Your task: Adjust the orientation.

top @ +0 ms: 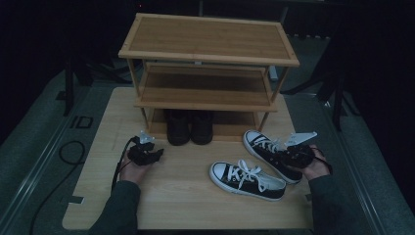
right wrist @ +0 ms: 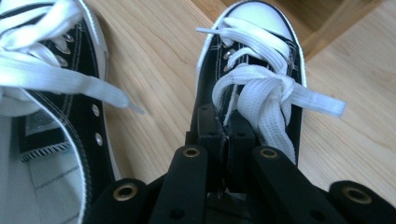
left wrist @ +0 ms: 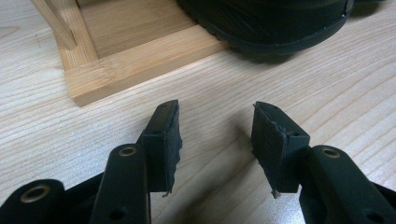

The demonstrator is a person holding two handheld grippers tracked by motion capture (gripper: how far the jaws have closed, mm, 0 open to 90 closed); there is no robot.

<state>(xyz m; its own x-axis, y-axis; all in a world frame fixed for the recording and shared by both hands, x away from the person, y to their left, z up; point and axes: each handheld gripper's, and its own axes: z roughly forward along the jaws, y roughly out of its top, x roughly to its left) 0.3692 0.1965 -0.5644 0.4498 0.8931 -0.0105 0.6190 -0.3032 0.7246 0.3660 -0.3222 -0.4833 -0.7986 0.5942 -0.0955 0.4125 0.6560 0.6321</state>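
Observation:
Two black canvas sneakers with white laces lie on the wooden table. In the right gripper view, my right gripper (right wrist: 227,133) is shut on the side edge of the upper of the farther sneaker (right wrist: 261,21), just beside its lace bow. From above, that gripper (top: 288,157) sits at the heel end of this sneaker (top: 264,149), and the nearer sneaker (top: 247,180) lies to its left. My left gripper (top: 155,152) rests low over the table at the left, open, with nothing between its pads (left wrist: 163,140).
A three-tier bamboo shoe rack (top: 208,54) stands at the back of the table (top: 186,205). A pair of dark boots (top: 189,128) stands on its bottom shelf; one boot sole (left wrist: 275,23) and the rack's base rail (left wrist: 135,65) lie just ahead of my left gripper.

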